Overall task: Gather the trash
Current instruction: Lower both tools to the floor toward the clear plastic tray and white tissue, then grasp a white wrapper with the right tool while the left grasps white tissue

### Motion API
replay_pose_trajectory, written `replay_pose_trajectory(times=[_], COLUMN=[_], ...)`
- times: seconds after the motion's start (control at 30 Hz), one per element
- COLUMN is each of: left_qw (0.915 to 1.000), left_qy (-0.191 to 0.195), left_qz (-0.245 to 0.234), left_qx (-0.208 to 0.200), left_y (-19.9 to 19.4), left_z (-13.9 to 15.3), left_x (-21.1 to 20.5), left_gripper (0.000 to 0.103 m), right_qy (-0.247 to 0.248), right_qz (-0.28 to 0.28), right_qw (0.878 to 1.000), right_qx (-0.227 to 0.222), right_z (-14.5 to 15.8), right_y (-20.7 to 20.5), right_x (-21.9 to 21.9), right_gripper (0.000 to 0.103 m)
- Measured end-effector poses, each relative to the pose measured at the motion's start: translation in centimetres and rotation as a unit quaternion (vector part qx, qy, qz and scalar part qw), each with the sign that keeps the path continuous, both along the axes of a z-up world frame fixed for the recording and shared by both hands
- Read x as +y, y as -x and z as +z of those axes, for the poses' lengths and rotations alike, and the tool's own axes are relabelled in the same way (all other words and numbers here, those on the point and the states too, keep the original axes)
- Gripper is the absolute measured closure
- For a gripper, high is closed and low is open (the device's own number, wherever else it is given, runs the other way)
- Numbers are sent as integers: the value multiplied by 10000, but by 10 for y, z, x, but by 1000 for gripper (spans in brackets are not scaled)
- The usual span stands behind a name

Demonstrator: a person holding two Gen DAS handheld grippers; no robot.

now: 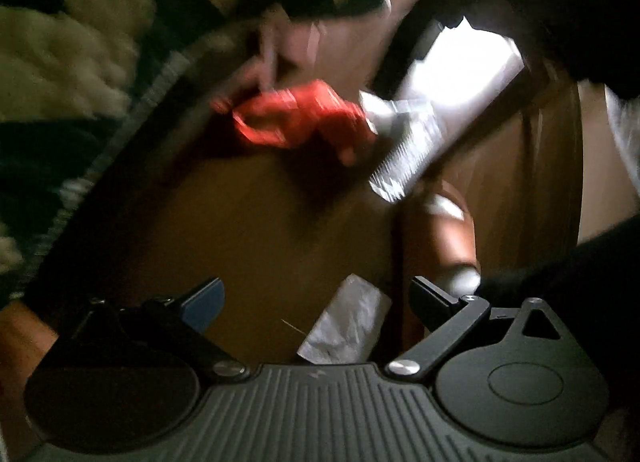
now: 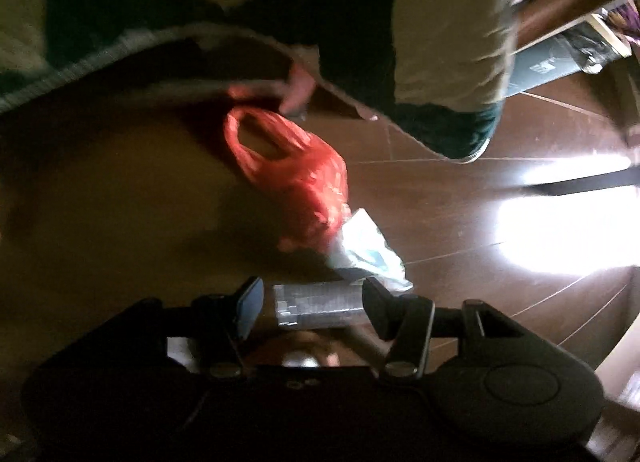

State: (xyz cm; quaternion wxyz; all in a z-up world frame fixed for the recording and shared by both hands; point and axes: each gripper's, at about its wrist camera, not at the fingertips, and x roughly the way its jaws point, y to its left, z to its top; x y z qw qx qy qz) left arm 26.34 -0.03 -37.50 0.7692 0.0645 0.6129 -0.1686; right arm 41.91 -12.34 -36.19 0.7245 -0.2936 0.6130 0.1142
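A red plastic bag (image 1: 300, 118) (image 2: 288, 178) lies on the round brown table (image 1: 240, 222) (image 2: 100, 202), and a hand (image 1: 272, 58) touches its handle end. My left gripper (image 1: 320, 304) is open wide, hovering over a white crumpled wrapper (image 1: 344, 326) on the table. My right gripper (image 2: 316, 308) is half closed, with a silvery clear packet (image 2: 316, 304) (image 1: 400, 142) spanning its fingers at the table's edge. A white and blue crumpled wrapper (image 2: 368, 246) rests against the red bag. Both views are blurred.
A brown bottle (image 1: 444, 230) stands just off the table edge below the packet. A person in olive trousers with a dark shoe (image 2: 452, 134) stands on the glossy brown floor (image 2: 480, 202). A fluffy rug (image 1: 60, 42) lies beyond the table.
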Motion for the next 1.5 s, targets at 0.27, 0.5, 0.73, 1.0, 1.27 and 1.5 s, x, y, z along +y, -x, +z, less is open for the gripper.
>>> replay_pose_trajectory(times=[0.27, 0.5, 0.73, 1.0, 1.27, 1.5], left_qw=[9941, 9874, 9841, 9823, 9907, 9942], left_qy=[-443, -539, -710, -863, -770, -593], left_qz=[-807, -1372, -1480, -1493, -706, 231], left_qx=[569, 584, 677, 728, 869, 873], left_y=[4, 9, 8, 3, -11, -25], left_z=[-95, -154, -192, -206, -206, -190], left_x=[-35, -67, -80, -78, -57, -17], left_gripper=[4, 5, 18, 69, 94, 96], right_qy=[377, 800, 965, 800, 470, -55], right_qz=[-236, 89, 225, 86, -195, -308], right_qw=[9990, 9967, 9950, 9967, 9987, 9993], right_qx=[37, 122, 102, 95, -3, -183], right_z=[-71, -119, -146, -155, -142, -105], right_y=[-37, -42, -43, -47, -49, -53], right_x=[-19, -29, -39, -42, -48, -49], right_gripper=[48, 49, 49, 56, 98, 101])
